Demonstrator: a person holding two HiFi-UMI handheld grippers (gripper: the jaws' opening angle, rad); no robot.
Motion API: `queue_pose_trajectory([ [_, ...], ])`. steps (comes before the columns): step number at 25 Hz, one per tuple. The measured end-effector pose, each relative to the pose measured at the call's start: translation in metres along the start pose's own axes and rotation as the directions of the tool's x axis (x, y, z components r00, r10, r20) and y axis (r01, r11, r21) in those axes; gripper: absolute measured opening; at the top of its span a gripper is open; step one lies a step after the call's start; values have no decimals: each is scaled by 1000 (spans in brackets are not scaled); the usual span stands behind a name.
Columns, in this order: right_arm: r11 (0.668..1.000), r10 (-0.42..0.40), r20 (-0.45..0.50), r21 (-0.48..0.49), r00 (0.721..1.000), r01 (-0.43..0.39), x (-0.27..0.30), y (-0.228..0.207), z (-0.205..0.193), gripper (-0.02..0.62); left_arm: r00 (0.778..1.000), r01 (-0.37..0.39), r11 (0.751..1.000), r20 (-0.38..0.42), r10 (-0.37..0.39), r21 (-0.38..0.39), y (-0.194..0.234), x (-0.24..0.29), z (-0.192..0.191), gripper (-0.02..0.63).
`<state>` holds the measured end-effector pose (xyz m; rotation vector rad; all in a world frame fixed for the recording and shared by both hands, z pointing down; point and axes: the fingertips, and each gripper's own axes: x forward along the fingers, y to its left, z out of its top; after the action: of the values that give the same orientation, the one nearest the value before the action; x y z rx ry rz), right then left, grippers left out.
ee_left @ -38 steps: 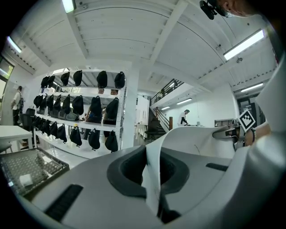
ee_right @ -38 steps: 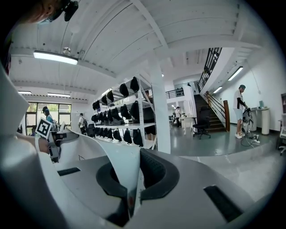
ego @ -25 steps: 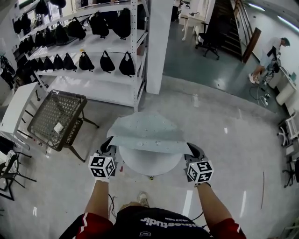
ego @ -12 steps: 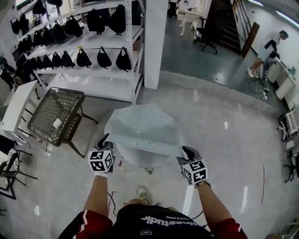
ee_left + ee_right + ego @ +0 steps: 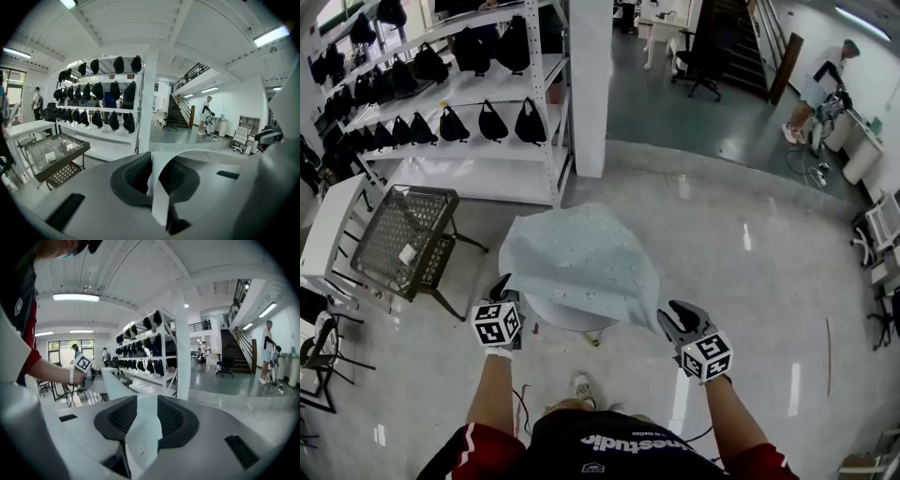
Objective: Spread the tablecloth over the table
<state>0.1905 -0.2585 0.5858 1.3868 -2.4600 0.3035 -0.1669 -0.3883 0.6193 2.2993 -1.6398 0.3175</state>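
A pale blue-green tablecloth [image 5: 581, 258] lies over the small round white table [image 5: 572, 319], whose near rim shows under it. My left gripper [image 5: 500, 289] is at the cloth's near left corner, shut on a fold of the tablecloth [image 5: 160, 197]. My right gripper [image 5: 672, 319] is at the near right corner. Its jaws have just been opening and stand apart. In the right gripper view a strip of the tablecloth [image 5: 143, 432] still lies loose between the pads [image 5: 173, 420].
A metal mesh chair [image 5: 403, 239] stands to the left and a white table [image 5: 323, 230] beyond it. A shelf rack of black bags [image 5: 478, 122] and a white pillar [image 5: 591, 84] are behind. A person [image 5: 820, 75] stands far back right. My foot [image 5: 581, 384] is by the table.
Both grippers have drawn back toward me, the right one further and outward. The right jaws have opened. The cloth's near edge, held taut before, now hangs down over the table.
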Motion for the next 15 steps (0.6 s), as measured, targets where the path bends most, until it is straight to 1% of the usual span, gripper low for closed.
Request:
queue_pose_trajectory([
  [1,1000,-7,30,29,1000,6,-7,-5,5,156,1000,11,1000,-15,-11,7,-6,0,-4,36],
  [3,998,-20,56,61,998,17,-17,-14,10,156,998,34,999,-54,-32,35,-19,0,-14,49],
  [5,998,-26,57,65,998,22,-22,-17,9,156,995,42,998,-94,-37,51,-27,-1,-29,59],
  [8,998,-21,56,66,998,17,-22,-16,8,156,989,44,997,-147,-33,69,-28,-4,-47,96],
  [10,998,-13,58,68,998,9,-19,-15,8,155,983,57,992,-179,-36,115,-30,-8,-55,115],
  [12,998,-4,62,67,998,0,-15,-13,11,155,976,79,982,-214,-41,174,-30,-13,-62,139],
  [15,998,15,67,60,998,-19,-5,-3,16,156,957,123,962,-285,-49,245,-23,-23,-76,188],
])
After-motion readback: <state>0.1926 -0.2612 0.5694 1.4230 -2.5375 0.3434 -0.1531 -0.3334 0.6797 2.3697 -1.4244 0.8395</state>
